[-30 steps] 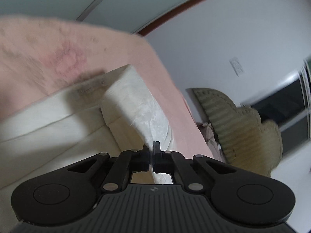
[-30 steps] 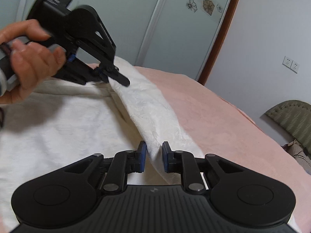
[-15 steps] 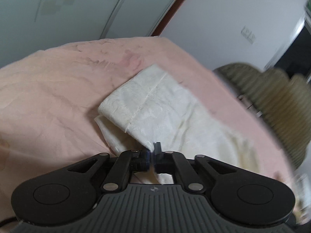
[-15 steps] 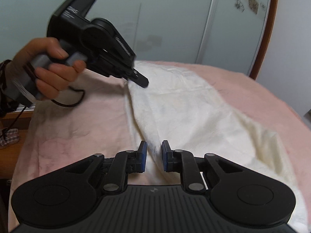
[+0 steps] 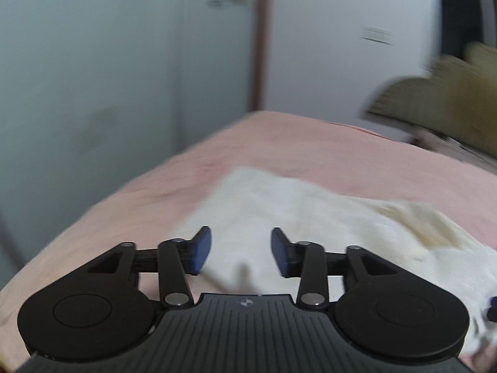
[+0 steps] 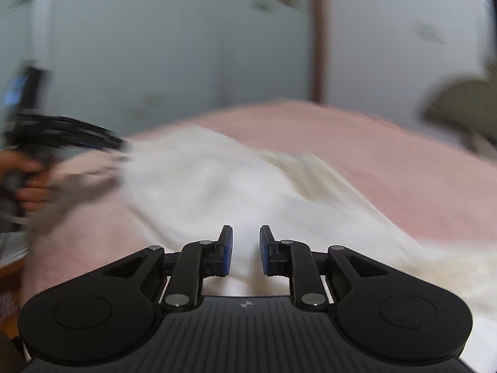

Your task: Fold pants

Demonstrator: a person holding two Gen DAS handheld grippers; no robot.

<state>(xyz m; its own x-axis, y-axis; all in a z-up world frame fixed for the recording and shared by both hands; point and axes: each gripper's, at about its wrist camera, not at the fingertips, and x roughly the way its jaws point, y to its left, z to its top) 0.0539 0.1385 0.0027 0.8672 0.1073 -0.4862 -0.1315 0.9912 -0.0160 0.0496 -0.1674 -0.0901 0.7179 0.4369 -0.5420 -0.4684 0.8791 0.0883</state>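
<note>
The cream pants (image 5: 310,217) lie folded over on the pink bedsheet (image 5: 372,155), blurred by motion. My left gripper (image 5: 240,253) hovers over their near left end. Its jaws are opening, and the blue pads (image 5: 200,253) stand apart with cloth below them but not pinched. From the right wrist view the left gripper (image 6: 118,146) shows as a dark blur at the pants' (image 6: 202,186) far left edge, held by a hand (image 6: 28,186). My right gripper (image 6: 245,250) stands narrow, with a ridge of the cream cloth rising between its pads.
Pale green sliding wardrobe doors (image 5: 108,77) and a brown door frame (image 5: 261,46) stand behind the bed. An olive cushioned chair (image 5: 444,108) is at the right beyond the bed. Pink sheet (image 6: 388,161) runs around the pants on all sides.
The left gripper has let go of the pants' edge and its jaws have spread. Both grippers swept across the bed, and the lifted cloth now lies down over the rest. The right gripper's gap is unchanged.
</note>
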